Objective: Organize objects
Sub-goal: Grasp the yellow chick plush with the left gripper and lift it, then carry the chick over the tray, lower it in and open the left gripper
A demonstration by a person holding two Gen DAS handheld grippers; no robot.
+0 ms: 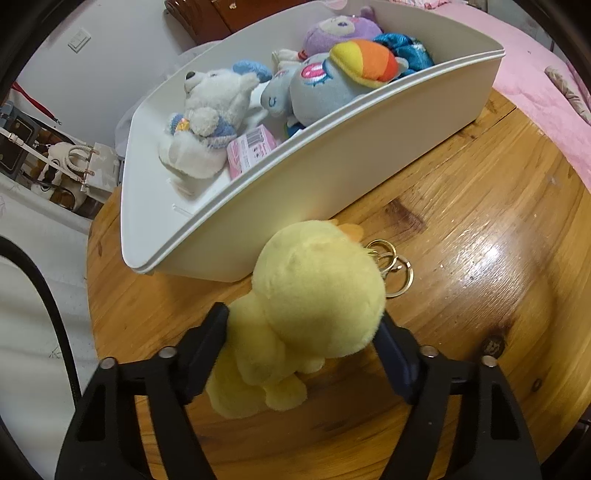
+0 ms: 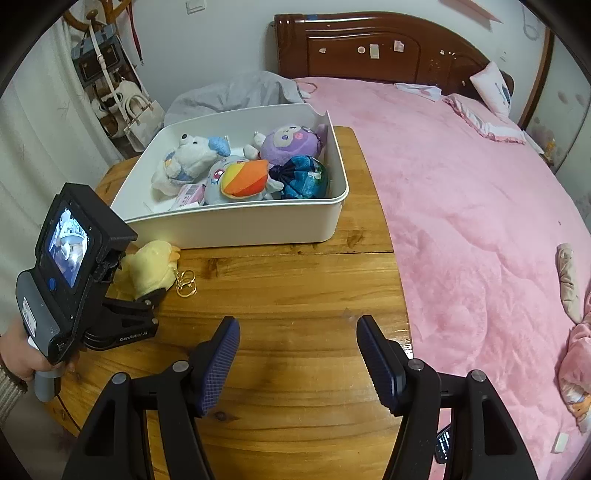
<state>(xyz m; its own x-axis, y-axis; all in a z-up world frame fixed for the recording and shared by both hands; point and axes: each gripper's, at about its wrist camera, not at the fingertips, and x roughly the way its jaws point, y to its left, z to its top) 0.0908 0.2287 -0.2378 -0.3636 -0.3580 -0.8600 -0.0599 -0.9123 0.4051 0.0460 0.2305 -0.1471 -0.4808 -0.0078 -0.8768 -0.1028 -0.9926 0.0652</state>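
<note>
I am pinching the yellow duck plush (image 1: 310, 314) with my left gripper (image 1: 301, 338); both pads are pressing into its soft body, low on the wooden table (image 1: 461, 258), with the toy at the near left of the tabletop. Its gold key rings (image 1: 391, 269) are lying on the wood just to its right. My right gripper (image 2: 297, 358) is hanging over bare wood at the near middle of the table with its blue pads spread apart and nothing between them. In that view a hand (image 2: 18, 354) is gripping the left tool's handle at the near left edge. Just beyond the duck, the white bin (image 1: 332, 177) is sitting on the far part of the table, holding a white dog plush (image 1: 210, 107), a pink packet (image 1: 251, 151), a rainbow-maned plush (image 1: 332, 85), a purple plush (image 1: 340, 29) and a shiny blue bundle (image 1: 410, 50). A pink-covered bed (image 2: 461, 184) is stretching away to the right.
</note>
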